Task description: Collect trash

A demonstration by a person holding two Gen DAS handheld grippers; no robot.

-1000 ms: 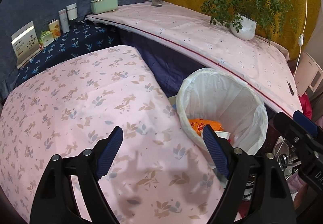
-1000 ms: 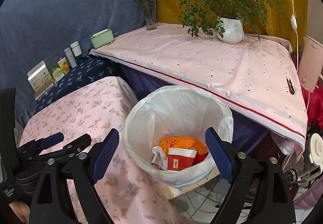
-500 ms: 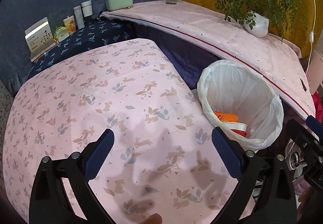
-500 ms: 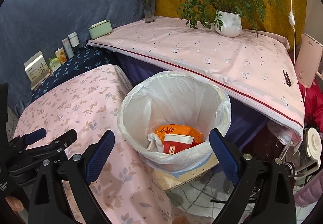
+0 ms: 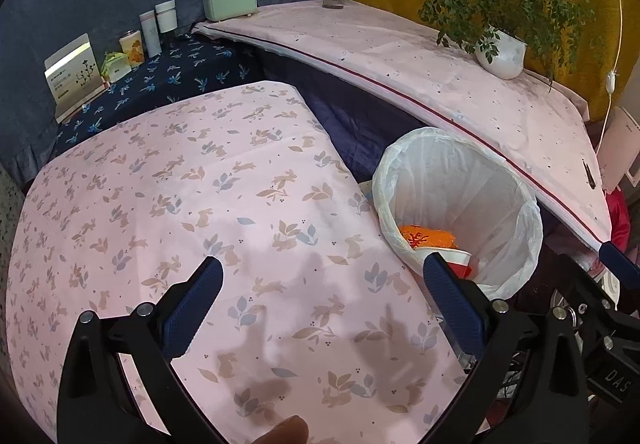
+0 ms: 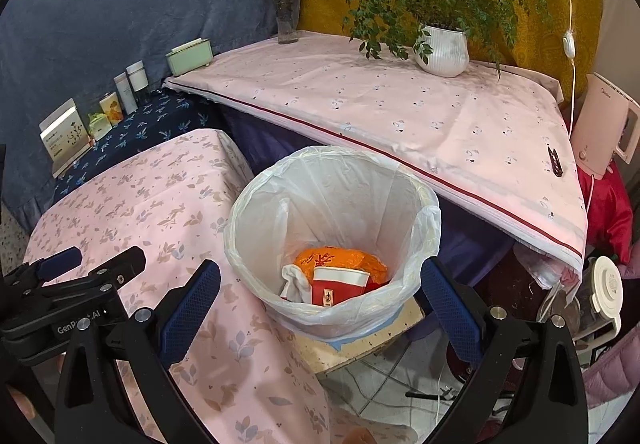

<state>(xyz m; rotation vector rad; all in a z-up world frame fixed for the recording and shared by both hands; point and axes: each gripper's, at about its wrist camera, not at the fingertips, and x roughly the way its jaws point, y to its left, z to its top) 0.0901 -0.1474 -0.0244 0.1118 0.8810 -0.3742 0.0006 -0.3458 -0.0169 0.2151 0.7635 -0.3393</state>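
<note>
A round bin lined with a white bag [image 6: 428,220] stands on a low stool between two tables; it also shows in the left wrist view [image 5: 528,228]. Inside lie an orange wrapper [image 6: 340,260], a red paper cup [image 6: 336,286] and a white crumpled tissue [image 6: 294,280]; the wrapper [image 5: 428,236] and cup [image 5: 452,258] show in the left view too. My right gripper [image 6: 320,300] is open and empty, above the bin's near rim. My left gripper [image 5: 320,302] is open and empty over the pink rabbit-print tablecloth [image 5: 160,184], left of the bin.
A higher table with a pink cloth [image 6: 400,104] carries a potted plant [image 6: 442,48], flower vase [image 6: 288,20], green box [image 6: 188,56] and black clip [image 6: 554,160]. A dark blue shelf [image 5: 168,80] holds small bottles and boxes. A pink kettle [image 6: 604,132] stands at right.
Both grippers have pulled back and risen from the bin, so more of the tables shows. Both stay open and empty. The bin's contents have not moved.
</note>
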